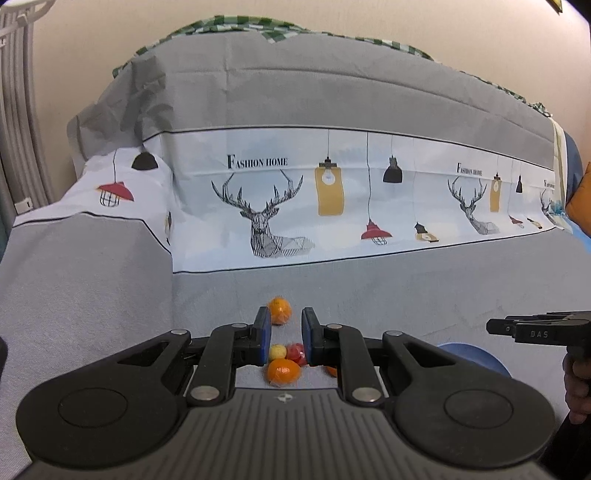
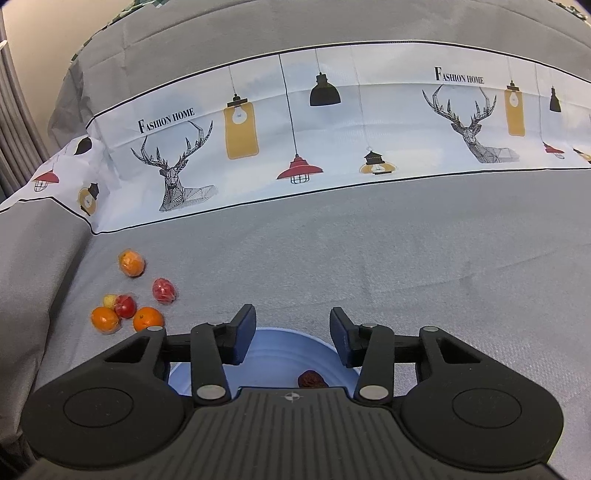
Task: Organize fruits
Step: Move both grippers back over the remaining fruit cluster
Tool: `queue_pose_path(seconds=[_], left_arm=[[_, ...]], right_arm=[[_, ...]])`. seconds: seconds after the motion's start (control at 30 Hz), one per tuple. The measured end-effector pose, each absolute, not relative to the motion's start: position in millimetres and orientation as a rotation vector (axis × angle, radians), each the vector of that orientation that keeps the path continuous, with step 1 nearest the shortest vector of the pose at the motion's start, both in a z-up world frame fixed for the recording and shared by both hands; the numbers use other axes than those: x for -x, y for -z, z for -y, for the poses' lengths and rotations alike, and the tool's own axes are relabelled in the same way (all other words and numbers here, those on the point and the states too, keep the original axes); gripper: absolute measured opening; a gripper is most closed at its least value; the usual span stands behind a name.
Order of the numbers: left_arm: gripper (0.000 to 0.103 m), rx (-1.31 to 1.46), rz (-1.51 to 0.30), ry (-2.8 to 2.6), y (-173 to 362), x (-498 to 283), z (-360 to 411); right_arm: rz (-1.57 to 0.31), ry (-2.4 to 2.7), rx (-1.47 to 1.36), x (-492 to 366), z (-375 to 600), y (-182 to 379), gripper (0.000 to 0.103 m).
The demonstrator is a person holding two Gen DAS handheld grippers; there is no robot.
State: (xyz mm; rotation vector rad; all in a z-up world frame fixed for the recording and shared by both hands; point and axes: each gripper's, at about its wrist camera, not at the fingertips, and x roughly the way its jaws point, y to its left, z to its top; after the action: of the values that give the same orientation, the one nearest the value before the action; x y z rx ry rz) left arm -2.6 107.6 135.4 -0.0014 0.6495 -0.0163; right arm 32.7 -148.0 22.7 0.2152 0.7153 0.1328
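One dark wrinkled fruit (image 2: 313, 379) lies in the round blue bowl (image 2: 273, 350).
Only the right view shows inside it; six glossy wrapped fruits (image 2: 125, 306) cluster far left on the grey sofa cover (image 2: 369, 258). Right hand-held gripper (image 2: 292, 332) spread, empty; left hand-held gripper (image 1: 286, 334) narrowly parted, empty.

Grey sofa cover (image 1: 332, 103), deer-and-lamp printed band (image 2: 332, 122); beige wall (image 1: 406, 18).
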Motion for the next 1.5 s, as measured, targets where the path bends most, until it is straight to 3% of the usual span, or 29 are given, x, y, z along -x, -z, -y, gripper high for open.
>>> queue_pose_path(seconds=[1.5], left_arm=[[0.019, 0.001, -0.667, 0.027, -133.5, -1.2, -106.7]], right_arm=[[-0.722, -0.145, -0.203, -33.5, 145.2, -21.0, 0.039]])
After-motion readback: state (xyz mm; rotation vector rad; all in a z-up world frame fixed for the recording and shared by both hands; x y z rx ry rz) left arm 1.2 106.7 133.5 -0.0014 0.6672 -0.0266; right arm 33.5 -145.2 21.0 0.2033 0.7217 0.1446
